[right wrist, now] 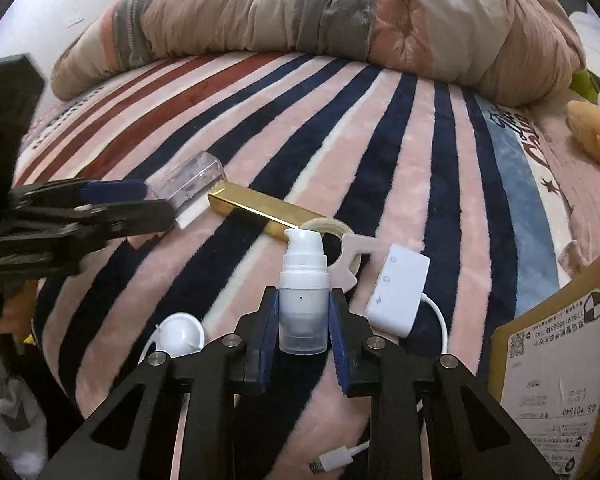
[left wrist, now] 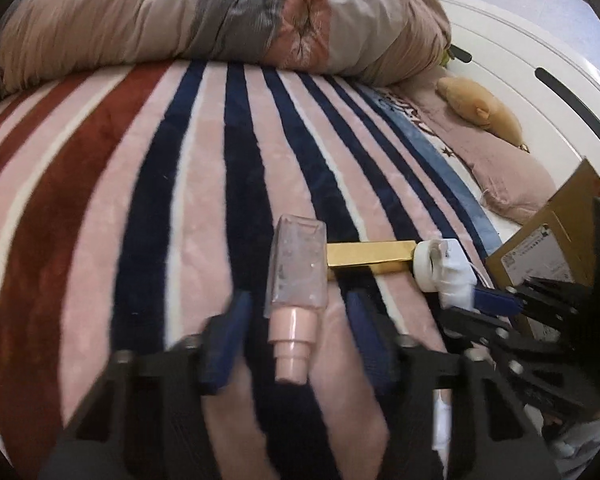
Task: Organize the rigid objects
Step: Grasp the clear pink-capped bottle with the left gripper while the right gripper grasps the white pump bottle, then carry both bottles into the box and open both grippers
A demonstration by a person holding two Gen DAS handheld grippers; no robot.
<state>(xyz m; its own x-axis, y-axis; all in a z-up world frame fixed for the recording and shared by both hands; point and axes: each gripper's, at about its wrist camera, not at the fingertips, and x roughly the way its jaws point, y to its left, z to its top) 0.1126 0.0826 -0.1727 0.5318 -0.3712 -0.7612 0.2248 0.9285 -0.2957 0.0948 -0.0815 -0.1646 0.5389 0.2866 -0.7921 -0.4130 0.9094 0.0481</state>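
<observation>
In the left wrist view my left gripper (left wrist: 296,320) is open, its blue pads either side of a clear square bottle with a pink pump neck (left wrist: 298,272) lying on the striped blanket (left wrist: 140,184). A gold bar-shaped box (left wrist: 370,258) lies just behind it. My right gripper (right wrist: 303,320) is shut on a white pump bottle (right wrist: 303,300), held upright. The right wrist view also shows the clear bottle (right wrist: 188,188), the gold box (right wrist: 260,210), a tape roll (right wrist: 332,236), a white adapter with cable (right wrist: 398,290) and a white round cap (right wrist: 180,334).
A cardboard box with a shipping label (right wrist: 556,368) stands at the right, also in the left wrist view (left wrist: 548,240). A rolled duvet (left wrist: 220,16) lies across the back. A tan plush toy (left wrist: 480,110) sits by the white headboard (left wrist: 540,64).
</observation>
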